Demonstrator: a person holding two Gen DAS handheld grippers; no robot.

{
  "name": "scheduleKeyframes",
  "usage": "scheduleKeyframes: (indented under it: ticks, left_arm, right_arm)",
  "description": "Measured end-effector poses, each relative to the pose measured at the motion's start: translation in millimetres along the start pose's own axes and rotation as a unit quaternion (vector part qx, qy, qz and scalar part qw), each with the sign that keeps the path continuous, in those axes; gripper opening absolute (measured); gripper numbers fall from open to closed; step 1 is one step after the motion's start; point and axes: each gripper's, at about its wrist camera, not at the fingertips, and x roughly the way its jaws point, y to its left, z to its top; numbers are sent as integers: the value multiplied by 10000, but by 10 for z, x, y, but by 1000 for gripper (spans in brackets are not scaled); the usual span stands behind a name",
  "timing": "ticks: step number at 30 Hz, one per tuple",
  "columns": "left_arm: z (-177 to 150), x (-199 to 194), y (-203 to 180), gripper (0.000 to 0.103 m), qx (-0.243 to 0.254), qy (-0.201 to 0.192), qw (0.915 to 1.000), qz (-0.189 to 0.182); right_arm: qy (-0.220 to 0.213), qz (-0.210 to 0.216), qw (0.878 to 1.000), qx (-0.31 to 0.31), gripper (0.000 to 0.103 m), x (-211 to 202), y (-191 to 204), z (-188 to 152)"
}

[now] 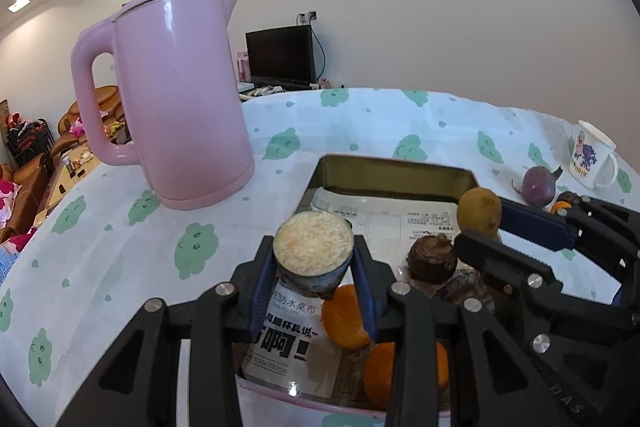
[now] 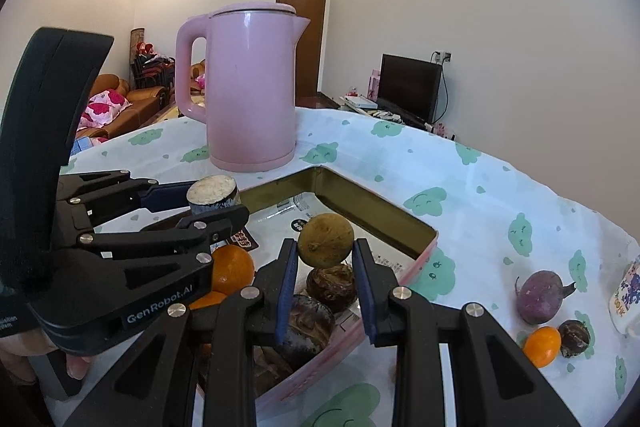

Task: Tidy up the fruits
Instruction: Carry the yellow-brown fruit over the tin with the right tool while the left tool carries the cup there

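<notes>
The left gripper (image 1: 314,263), lettered "Gen Robot.AI", pinches a white-topped cut cylinder chunk (image 1: 313,247). The right gripper (image 2: 325,267) pinches a round yellow-brown fruit (image 2: 325,239) above the gold-walled pink tin tray (image 2: 376,211). A white mug with a blue cartoon print (image 1: 592,157) stands at 3 o'clock on the bench (image 1: 120,267).

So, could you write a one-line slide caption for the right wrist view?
Right gripper holds a yellowish round fruit above the open tin box; left gripper holds a cut chunk.

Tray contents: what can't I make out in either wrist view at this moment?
- Tray near end: both views, hidden behind the jaws and linkages.
- Dark items under the right gripper: right view, partly covered, kind unclear.
- Lower orange: left view, half behind the left gripper linkage.
- Mug: right view, cut off by the edge.
- Printed sheet lining the tray: text too small.
</notes>
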Motion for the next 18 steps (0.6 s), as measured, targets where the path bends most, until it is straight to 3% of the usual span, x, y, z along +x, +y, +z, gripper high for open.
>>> scheduleKeyframes:
  ticks: [18]
  left_arm:
    - [4,64,-22,39,74,173,9998,-24]
  right_arm:
    - [367,132,9992,-60,30,136,27,-11]
